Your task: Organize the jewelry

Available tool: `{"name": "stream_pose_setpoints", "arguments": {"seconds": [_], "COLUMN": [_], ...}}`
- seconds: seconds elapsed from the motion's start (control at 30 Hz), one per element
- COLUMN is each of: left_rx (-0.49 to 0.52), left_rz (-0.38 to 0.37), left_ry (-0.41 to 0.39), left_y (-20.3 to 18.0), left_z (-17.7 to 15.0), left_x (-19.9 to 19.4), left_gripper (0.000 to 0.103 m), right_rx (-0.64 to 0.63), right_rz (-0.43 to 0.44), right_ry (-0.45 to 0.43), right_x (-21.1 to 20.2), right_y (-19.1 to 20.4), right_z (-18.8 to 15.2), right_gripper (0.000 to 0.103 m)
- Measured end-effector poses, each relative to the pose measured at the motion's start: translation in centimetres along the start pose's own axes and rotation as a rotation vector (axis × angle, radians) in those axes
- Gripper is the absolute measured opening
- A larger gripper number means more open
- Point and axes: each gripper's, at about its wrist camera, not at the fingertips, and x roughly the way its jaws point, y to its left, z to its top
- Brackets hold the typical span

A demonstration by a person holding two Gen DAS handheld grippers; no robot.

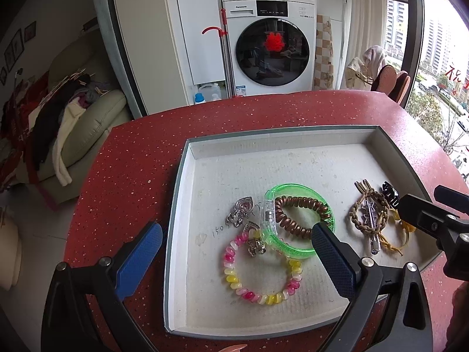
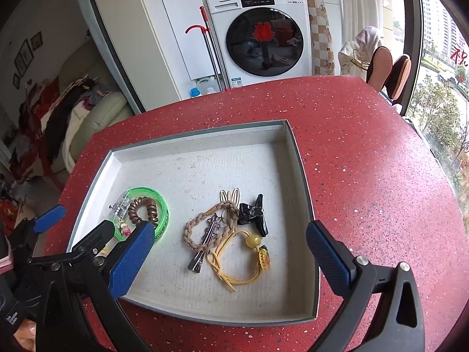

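A shallow white tray on the red table holds jewelry. On its left lie a green bangle, a brown coil tie, a pink-yellow coil bracelet and silver earrings. On its right lie a braided tie, a silver clip, a black claw clip and a yellow cord bracelet. My left gripper is open above the coil bracelet, empty. My right gripper is open above the right group, empty.
The red speckled table spreads around the tray, with its edge at the far side. A washing machine and a sofa with clothes stand beyond. A window is on the right.
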Motion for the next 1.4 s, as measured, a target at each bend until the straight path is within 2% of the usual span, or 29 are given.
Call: {"name": "stream_pose_setpoints", "arguments": {"seconds": [0.17, 0.37, 0.67, 1.17, 1.4], "left_rx": [-0.002, -0.033, -0.072, -0.084, -0.097], "left_rz": [0.01, -0.015, -0.01, 0.001, 0.019], "left_ry": [0.002, -0.005, -0.059, -0.079, -0.117], "left_y": [0.0, 0.4, 0.4, 0.5, 0.7], "left_z": [-0.6, -1.1, -2.2, -6.3, -7.9], "left_x": [-0.7, -2.5, -6.6, -10.0, -11.2], "left_gripper": [0.103, 0.103, 0.103, 0.103, 0.103], "right_rx": [-0.015, -0.024, -0.024, -0.055, -0.076], "right_rz": [-0.033, -0.038, -0.024, -0.059, -0.082], "right_ry": [-0.01, -0.049, -0.101, -0.163, -0.2], "right_x": [-0.9, -2.8, -6.3, -9.8, -10.9], "right_y": [0.3, 0.7, 1.4, 2.4, 3.2], "right_z": [-0.5, -1.3, -2.9, -7.0, -8.7], "right_gripper": [0.103, 0.103, 0.103, 0.103, 0.103]}}
